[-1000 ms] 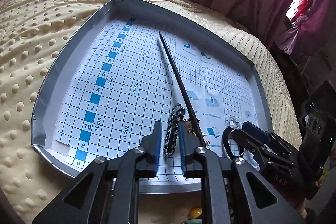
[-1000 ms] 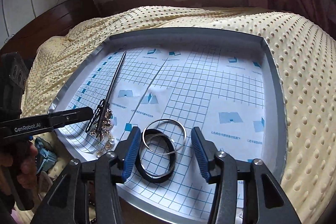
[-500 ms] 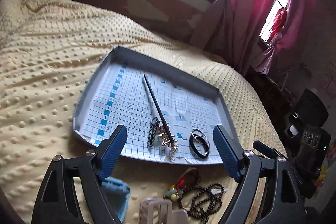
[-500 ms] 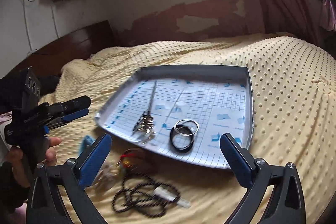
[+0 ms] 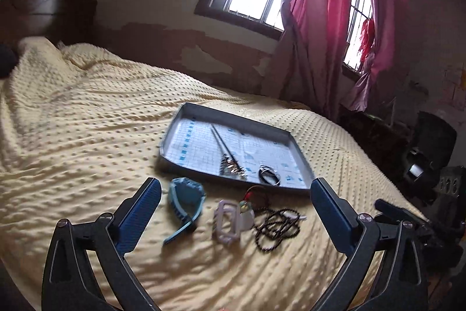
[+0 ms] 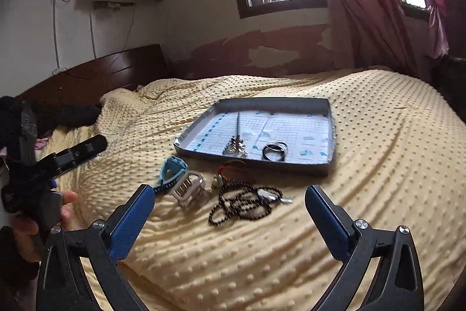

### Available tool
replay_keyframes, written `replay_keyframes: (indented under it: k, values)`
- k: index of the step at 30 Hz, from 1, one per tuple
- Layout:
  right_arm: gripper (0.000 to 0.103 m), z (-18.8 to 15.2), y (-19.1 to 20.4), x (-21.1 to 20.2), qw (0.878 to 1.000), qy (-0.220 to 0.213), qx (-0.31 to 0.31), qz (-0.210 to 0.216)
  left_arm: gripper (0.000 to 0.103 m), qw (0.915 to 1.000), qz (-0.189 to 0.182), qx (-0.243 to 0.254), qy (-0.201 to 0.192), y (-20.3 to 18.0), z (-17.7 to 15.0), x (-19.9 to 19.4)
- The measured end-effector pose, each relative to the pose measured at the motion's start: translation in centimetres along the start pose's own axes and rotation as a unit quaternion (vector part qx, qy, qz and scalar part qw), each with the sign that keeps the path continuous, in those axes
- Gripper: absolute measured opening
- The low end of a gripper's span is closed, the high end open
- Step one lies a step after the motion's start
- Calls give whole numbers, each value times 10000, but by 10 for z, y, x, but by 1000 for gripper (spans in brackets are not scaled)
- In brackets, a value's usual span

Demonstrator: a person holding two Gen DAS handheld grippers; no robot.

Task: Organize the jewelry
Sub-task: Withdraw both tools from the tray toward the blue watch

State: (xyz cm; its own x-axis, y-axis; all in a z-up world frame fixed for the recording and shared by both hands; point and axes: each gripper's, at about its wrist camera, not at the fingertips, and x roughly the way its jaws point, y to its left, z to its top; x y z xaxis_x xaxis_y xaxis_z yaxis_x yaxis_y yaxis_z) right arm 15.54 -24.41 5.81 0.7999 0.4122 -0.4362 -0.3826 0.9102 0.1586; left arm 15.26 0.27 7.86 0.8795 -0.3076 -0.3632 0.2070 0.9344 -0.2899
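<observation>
Yellow bedspread (image 6: 364,136) | tray (image 6: 331,136): hair stick (image 6: 238,126) lengthwise, tip toward window | both grippers' jaws spread, empty

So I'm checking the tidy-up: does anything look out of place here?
Yes. Several pieces lie loose on the bedspread in front of the tray: a blue watch, a pale hair claw, a red-cord charm and a tangled black bead string. Only the hair stick and bangles are in the tray.
</observation>
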Motion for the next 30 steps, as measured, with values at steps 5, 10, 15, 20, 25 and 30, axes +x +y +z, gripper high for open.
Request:
replay_keyframes:
  k: [5,10,15,20,25,30]
  values:
    - [103,-25,5,-21,9997,51,49,-253,100,9985,370,326,-228,-8,-28,-35]
    - [103,-46,4,-29,9991,270,147,-296,100,9990,165,405,11,-4,-56,-45]
    - [103,-58,2,-34,9981,386,223,-418,100,9982,194,549,168,-8,-81,-54]
    - [103,-61,2,-32,9978,369,177,-521,102,9973,158,387,598,-3,-96,-47]
    - [103,-63,3,-25,9982,449,94,-377,102,9989,-23,-240,412,9,-95,-48]
    - [103,-65,10,-8,9964,814,-113,-191,102,9967,362,-99,720,14,-85,-34]
